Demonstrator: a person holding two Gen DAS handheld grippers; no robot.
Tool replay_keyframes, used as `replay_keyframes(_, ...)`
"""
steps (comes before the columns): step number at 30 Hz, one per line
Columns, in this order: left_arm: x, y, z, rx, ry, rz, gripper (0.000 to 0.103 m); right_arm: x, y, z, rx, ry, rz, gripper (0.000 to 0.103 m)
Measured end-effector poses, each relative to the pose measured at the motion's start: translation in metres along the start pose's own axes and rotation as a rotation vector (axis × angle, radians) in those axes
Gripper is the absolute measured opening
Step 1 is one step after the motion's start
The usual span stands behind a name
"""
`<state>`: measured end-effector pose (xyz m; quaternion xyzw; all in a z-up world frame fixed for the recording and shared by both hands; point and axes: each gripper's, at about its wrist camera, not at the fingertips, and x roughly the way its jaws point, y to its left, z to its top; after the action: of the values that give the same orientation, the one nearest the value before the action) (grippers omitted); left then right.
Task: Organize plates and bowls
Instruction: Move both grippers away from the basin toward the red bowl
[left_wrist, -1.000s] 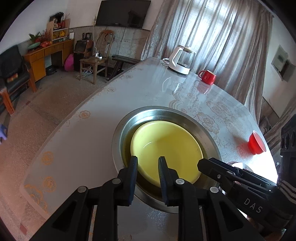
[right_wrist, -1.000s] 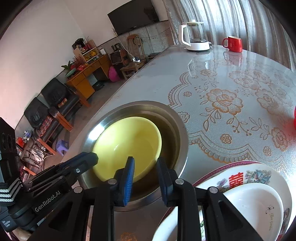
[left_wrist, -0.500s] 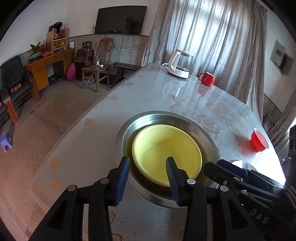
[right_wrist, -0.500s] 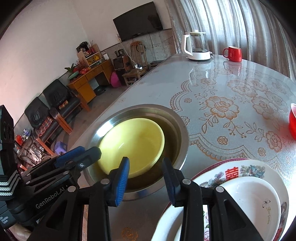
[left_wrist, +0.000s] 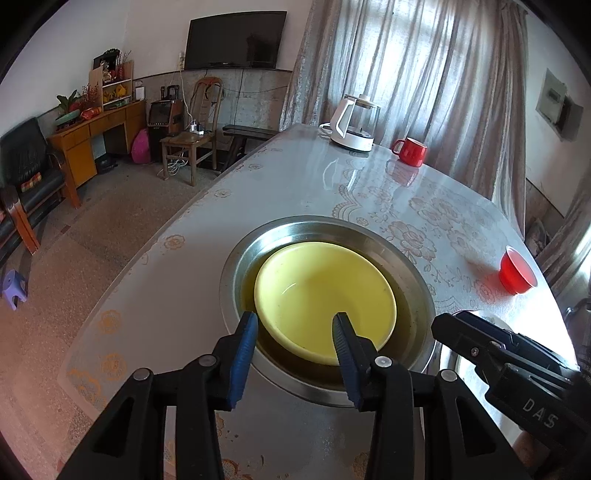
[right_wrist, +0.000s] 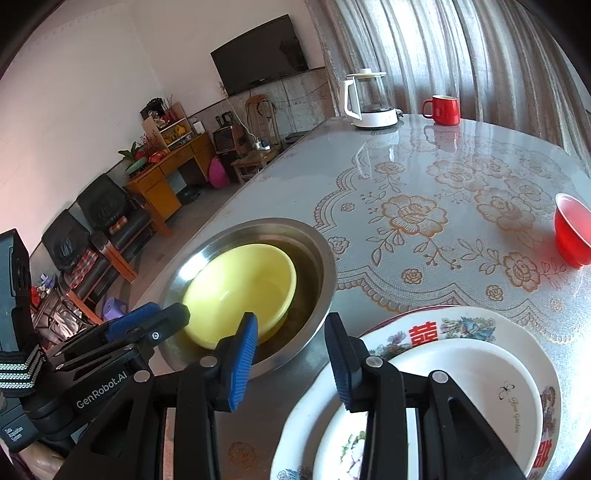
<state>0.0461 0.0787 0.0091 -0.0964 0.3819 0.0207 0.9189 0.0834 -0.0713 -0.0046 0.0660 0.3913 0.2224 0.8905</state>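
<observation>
On the table (left_wrist: 155, 295), both tools (left_wrist: 293, 328) (right_wrist: 290, 334) (parted, empty) hover beside the yellow bowl (left_wrist: 325, 295).

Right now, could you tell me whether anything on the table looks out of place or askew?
The yellow bowl sits off-centre and tilted in the steel basin, leaning toward one wall. Otherwise nothing looks spilled or damaged.
</observation>
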Motion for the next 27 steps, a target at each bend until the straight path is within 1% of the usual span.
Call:
replay_keyframes(7, -0.002, -0.010, -0.002, 0.045, -0.011, -0.006, 0.044, -0.011, -0.016, 0.000, 0.046, -0.023, -0.023, 0.038)
replay_keyframes(13, 0.000, -0.022, -0.001, 0.077, -0.001, -0.029, 0.047, -0.024, -0.044, 0.002, 0.112, -0.057, -0.054, 0.038)
replay_keyframes(20, 0.003, -0.043, 0.003, 0.124, -0.003, -0.058, 0.050, -0.052, -0.094, 0.003, 0.224, -0.117, -0.141, 0.038)
replay_keyframes(27, 0.014, -0.077, 0.012, 0.177, 0.027, -0.103, 0.050, -0.079, -0.155, -0.012, 0.360, -0.139, -0.258, 0.039)
